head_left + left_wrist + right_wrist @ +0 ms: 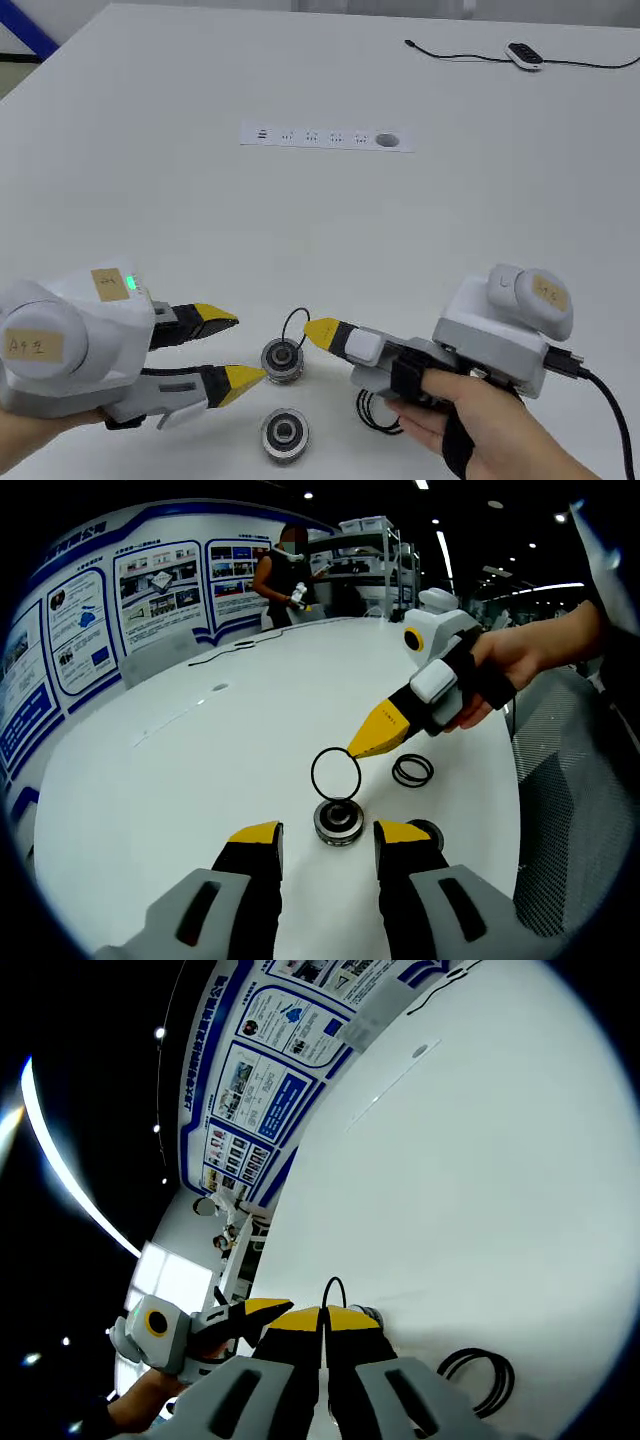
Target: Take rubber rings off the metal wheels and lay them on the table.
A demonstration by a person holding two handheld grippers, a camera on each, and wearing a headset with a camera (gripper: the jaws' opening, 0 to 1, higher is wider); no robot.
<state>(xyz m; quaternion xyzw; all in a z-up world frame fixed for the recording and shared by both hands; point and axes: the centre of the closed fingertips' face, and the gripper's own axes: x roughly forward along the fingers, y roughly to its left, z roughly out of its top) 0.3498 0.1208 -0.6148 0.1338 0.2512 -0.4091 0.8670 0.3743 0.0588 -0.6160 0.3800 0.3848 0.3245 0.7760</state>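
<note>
A small metal wheel (283, 360) lies on the white table (330, 230), with a second wheel (285, 435) nearer me. My right gripper (322, 333) is shut on a thin black rubber ring (293, 322), which stands up as a loop from the top of the first wheel (338, 821). That ring (336, 773) hangs from the right gripper's yellow tip (374, 735). My left gripper (232, 348) is open, its jaws on either side of the wheel without touching it (330, 835). Some removed rings (375, 410) lie flat by the right hand. The pinched ring (333, 1289) rises above the shut tips (320, 1316).
A white power strip (325, 137) lies mid-table. A black cable with a small remote (524, 54) runs along the far right. A person (285, 570) stands beyond the far end of the table. The loose rings (412, 770) lie right of the wheel.
</note>
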